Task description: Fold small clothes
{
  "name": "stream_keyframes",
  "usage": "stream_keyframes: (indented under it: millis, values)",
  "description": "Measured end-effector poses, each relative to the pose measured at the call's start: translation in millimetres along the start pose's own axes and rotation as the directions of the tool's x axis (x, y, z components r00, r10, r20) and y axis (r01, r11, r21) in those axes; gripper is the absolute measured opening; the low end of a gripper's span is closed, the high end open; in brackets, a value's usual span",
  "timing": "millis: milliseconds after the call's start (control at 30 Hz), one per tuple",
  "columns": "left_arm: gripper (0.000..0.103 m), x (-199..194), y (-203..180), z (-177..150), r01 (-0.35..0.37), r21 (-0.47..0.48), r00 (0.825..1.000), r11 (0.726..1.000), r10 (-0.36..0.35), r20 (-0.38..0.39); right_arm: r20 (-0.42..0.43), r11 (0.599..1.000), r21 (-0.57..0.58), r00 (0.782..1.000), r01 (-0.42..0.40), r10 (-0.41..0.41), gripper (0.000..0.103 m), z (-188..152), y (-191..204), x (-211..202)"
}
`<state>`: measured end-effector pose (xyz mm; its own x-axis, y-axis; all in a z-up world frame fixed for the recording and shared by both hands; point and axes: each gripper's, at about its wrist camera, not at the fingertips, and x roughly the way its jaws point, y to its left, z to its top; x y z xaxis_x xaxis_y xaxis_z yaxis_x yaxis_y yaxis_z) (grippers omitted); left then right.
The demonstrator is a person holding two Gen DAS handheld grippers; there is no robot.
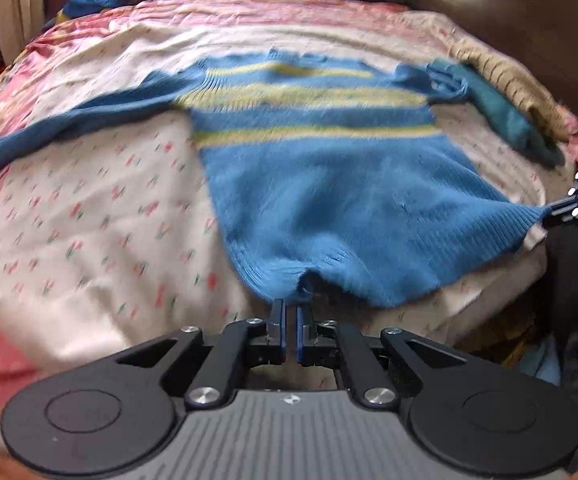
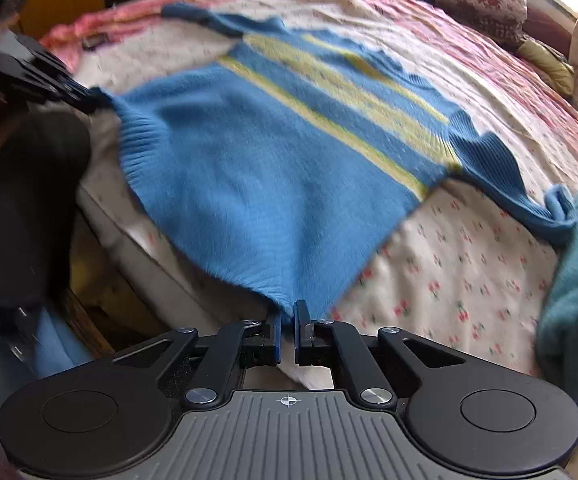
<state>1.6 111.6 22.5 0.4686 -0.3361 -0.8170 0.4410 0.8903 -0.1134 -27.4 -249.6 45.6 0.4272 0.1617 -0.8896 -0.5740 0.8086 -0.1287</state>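
- While both hem corners are pinched, the blue striped sweater [image 1: 321, 184] lies spread flat on the floral bedsheet [image 1: 101, 216], neck far, hem near; likely held this way to tension the hem before the first fold.
- Left wrist view: left gripper [image 1: 291, 312] has its jaws pressed together on the near-left hem corner, knit bunched between them. Right gripper [image 1: 569, 210] shows at the right edge, clamping the other hem corner, fabric pulled to a point there.
- Only this view shows the left sleeve stretched out fully, and the right sleeve ending against a teal garment [image 1: 509, 120] and a beige knit [image 1: 521, 80] at far right.
- Right wrist view: right gripper [image 2: 287, 316] jaws closed on its hem corner, blue knit caught between. Left gripper [image 2: 69, 92] appears far left, gripping the ribbed hem.
- Only this view shows the bed edge and dark gap below the hem, so the hem hangs near the mattress edge.
- Both views blurred; finer detail unreadable.
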Motion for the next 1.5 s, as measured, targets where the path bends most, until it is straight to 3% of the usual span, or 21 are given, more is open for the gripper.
stream_keyframes:
  millis: [133,267,333,433,533,567,700,800,900,1067,1200,1400,1500]
  values:
    - [0.012,-11.1,3.1,-2.9,-0.042,-0.006,0.999,0.999,0.042,0.024,0.040,1.000,-0.014,0.999,0.016,-0.016,0.011,-5.7,4.1,-10.4]
    - [0.013,-9.4,-5.3,14.3,-0.014,-0.022,0.995,1.000,0.016,0.102,0.148,0.996,0.092,0.989,-0.009,-0.004,0.011,3.9,-0.8,-8.6]
    - [0.013,4.2,-16.1,23.9,0.013,-0.026,0.993,1.000,-0.010,0.114,0.159,0.993,0.120,0.987,-0.022,0.002,0.011,12.5,1.4,5.5]
    - [0.014,34.6,-34.7,31.2,0.040,-0.034,0.997,0.999,-0.038,0.063,0.118,0.985,0.167,0.993,-0.040,0.020,0.011,12.7,1.2,30.9]
    - [0.014,65.9,-46.6,25.8,0.021,-0.022,0.998,1.000,-0.023,-0.060,0.015,0.979,0.204,1.000,0.011,-0.015,0.010,1.1,-2.7,51.8]
    - [0.014,71.8,-49.6,22.8,0.021,-0.016,0.995,1.000,-0.022,-0.093,0.023,0.978,0.209,1.000,0.007,-0.012,0.010,-3.2,-4.9,50.7]
    - [0.016,67.5,-47.4,26.1,0.030,-0.037,0.994,0.999,-0.034,-0.104,0.049,0.965,0.263,0.999,0.006,-0.020,0.011,-6.5,-21.6,34.0]
    - [0.018,60.2,-45.5,37.1,0.032,-0.051,0.997,0.998,-0.036,-0.068,0.109,0.945,0.326,0.991,0.034,-0.073,0.011,1.9,-45.3,19.5]
    - [0.020,58.3,-50.9,57.5,0.048,-0.052,0.999,0.997,-0.049,-0.005,0.147,0.900,0.424,0.974,0.097,-0.175,0.011,14.9,-79.9,16.1]
    - [0.025,81.4,-65.3,103.3,0.110,-0.050,0.990,0.993,-0.105,0.091,0.145,0.788,0.582,0.927,0.202,-0.345,0.011,49.5,-153.0,29.7]
    - [0.026,110.4,-77.4,136.7,0.134,-0.061,0.981,0.989,-0.124,0.150,0.092,0.701,0.637,0.871,0.322,-0.483,0.011,73.1,-211.3,58.5]
    - [0.031,156.0,-85.7,157.4,0.202,-0.111,0.968,0.973,-0.181,0.174,-0.059,0.555,0.706,0.817,0.441,-0.573,0.011,81.2,-280.3,107.8]
    - [0.031,174.3,-88.3,154.8,0.203,-0.105,0.968,0.974,-0.184,0.168,-0.080,0.541,0.705,0.810,0.458,-0.581,0.011,82.2,-294.1,123.8]
